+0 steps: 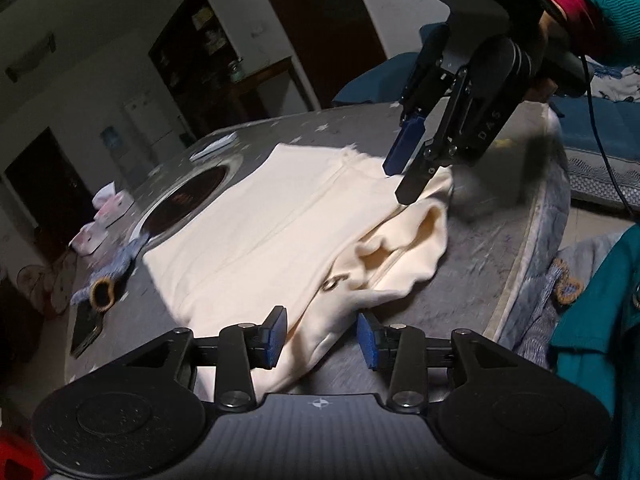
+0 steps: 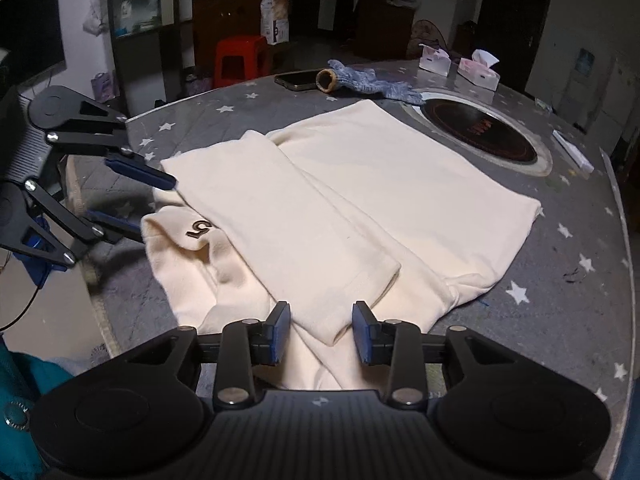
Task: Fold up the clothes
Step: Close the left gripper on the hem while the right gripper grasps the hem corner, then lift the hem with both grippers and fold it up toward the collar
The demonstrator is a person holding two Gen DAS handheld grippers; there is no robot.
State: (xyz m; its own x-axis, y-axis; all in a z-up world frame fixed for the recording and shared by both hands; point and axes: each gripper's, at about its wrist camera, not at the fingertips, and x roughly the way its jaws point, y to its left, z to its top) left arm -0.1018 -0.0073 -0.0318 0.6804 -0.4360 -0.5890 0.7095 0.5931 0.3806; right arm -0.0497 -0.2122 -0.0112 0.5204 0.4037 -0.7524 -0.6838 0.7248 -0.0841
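Both grippers, left gripper [image 1: 322,342] and right gripper [image 2: 321,332], are hovering part-open, gripping nothing, so the folded cream garment [image 2: 360,184] is lying flat on the table [image 2: 580,240]

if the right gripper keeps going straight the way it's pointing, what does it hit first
Probably the cream garment: the right gripper points down at its folded sleeve, lying between the open jaws; exact depth is unclear.
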